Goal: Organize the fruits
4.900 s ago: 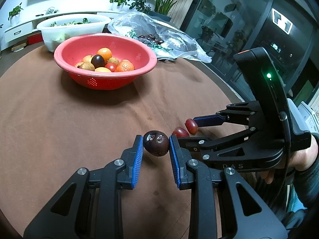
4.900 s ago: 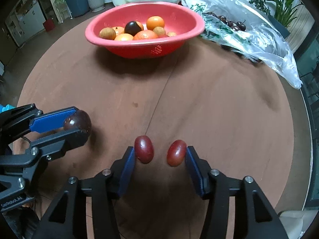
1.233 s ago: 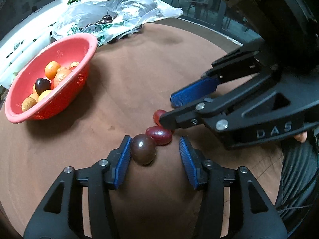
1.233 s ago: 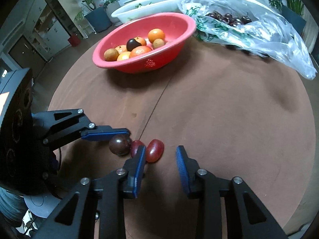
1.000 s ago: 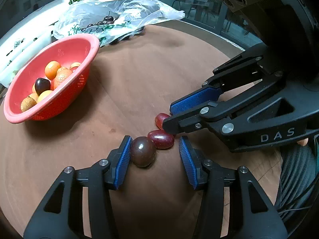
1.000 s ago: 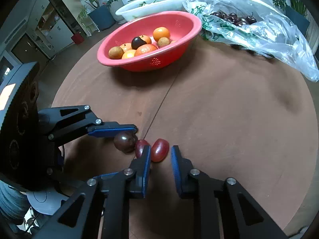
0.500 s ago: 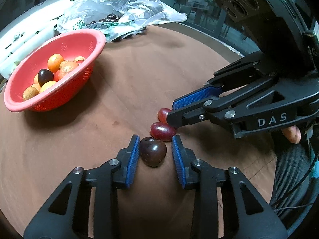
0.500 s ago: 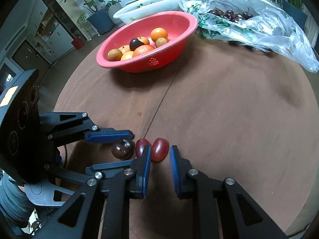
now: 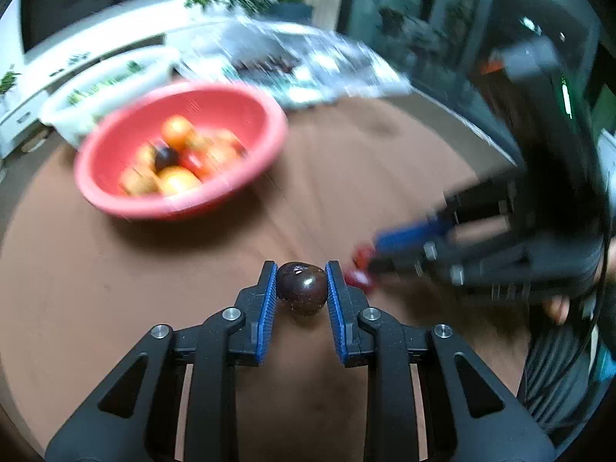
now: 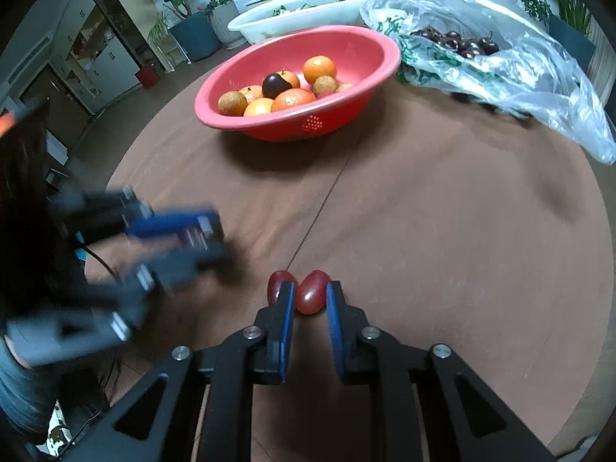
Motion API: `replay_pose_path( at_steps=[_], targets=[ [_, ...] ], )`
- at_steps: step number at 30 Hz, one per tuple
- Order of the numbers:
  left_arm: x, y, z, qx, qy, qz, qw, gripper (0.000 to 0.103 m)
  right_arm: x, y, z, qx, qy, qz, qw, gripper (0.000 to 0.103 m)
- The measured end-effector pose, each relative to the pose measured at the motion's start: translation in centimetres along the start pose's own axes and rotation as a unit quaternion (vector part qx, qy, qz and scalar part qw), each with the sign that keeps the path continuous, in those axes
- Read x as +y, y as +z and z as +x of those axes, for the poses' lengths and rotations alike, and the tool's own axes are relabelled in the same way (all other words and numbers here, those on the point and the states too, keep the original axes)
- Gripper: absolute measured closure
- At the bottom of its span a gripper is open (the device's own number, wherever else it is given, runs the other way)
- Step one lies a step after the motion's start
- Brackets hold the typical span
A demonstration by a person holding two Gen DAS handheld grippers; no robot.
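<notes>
My left gripper point(image 9: 301, 287) is shut on a dark purple plum point(image 9: 301, 288) and holds it just above the brown table. It shows blurred in the right wrist view point(image 10: 184, 231). My right gripper point(image 10: 310, 297) is shut on a red grape tomato point(image 10: 312, 297) resting on the table. A second red grape tomato point(image 10: 278, 285) lies just outside its left finger. The right gripper is a blur in the left wrist view point(image 9: 400, 246). The red bowl point(image 10: 346, 54) with oranges and a dark plum stands at the back.
A clear plastic bag of dark cherries point(image 10: 462, 44) lies at the back right. A white tub of greens point(image 10: 292, 15) stands behind the bowl. The round table's edge point(image 10: 600, 269) curves along the right.
My left gripper has shut on the plum, lifted it and swung left away from the tomatoes. My right gripper has closed on the right tomato.
</notes>
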State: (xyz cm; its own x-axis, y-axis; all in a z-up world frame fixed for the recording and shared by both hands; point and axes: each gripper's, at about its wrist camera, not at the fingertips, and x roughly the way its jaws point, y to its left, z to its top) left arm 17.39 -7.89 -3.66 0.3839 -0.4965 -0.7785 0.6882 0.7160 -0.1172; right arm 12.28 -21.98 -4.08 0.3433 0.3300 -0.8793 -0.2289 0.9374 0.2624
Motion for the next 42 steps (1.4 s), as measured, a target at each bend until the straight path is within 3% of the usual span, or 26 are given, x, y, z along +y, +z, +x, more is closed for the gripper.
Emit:
replay_pose_path(
  at_steps=[6, 12, 19, 21, 23, 26, 34, 37, 40, 42],
  targets=[
    [3.3, 4.7, -1.7, -0.042, 0.061, -0.028, 0.9969, 0.08, 0.8, 0.5, -0.3, -0.01, -0.013, -0.006, 1.0, 0.085],
    [4.6, 7.0, 1.0, -0.022, 0.1, -0.021, 0.9945, 0.08, 1.8, 2.2, -2.1, -0.048, -0.023, -0.016, 0.998, 0.088],
    [5.1, 6.7, 3.9, 0.006, 0.099, -0.023, 0.9948, 0.079, 2.4, 5.1, -2.2, -0.065, -0.021, -0.022, 0.997, 0.088],
    [5.2, 6.5, 4.1, 0.005, 0.102, -0.028, 0.9944, 0.073, 2.6, 5.9, -2.1, -0.071, -0.019, -0.029, 0.997, 0.089],
    [5.6, 6.2, 3.2, -0.014, 0.112, -0.045, 0.9926, 0.035, 2.7, 6.7, -2.6, -0.087, -0.017, -0.033, 0.996, 0.089],
    [6.0, 5.7, 1.2, -0.052, 0.121, -0.068, 0.989, 0.012, 2.0, 8.8, -3.1, -0.11, -0.014, -0.027, 0.994, 0.09],
    [6.8, 3.6, -1.0, -0.087, 0.126, -0.104, 0.9827, 0.012, 0.6, 12.6, 0.4, -0.113, -0.005, -0.029, 0.993, 0.091],
    [6.2, 2.1, -2.0, -0.103, 0.132, -0.105, 0.9802, 0.012, 0.6, 12.8, 1.8, -0.106, -0.03, -0.046, 0.993, 0.09],
    [5.7, 0.6, -2.4, -0.115, 0.127, -0.119, 0.9781, 0.012, 0.6, 12.7, 2.7, -0.099, -0.048, -0.057, 0.992, 0.08],
    [5.2, 0.1, -2.3, -0.114, 0.122, -0.116, 0.9792, 0.012, 0.7, 12.3, 2.9, -0.099, -0.052, -0.065, 0.992, 0.064]
  ],
)
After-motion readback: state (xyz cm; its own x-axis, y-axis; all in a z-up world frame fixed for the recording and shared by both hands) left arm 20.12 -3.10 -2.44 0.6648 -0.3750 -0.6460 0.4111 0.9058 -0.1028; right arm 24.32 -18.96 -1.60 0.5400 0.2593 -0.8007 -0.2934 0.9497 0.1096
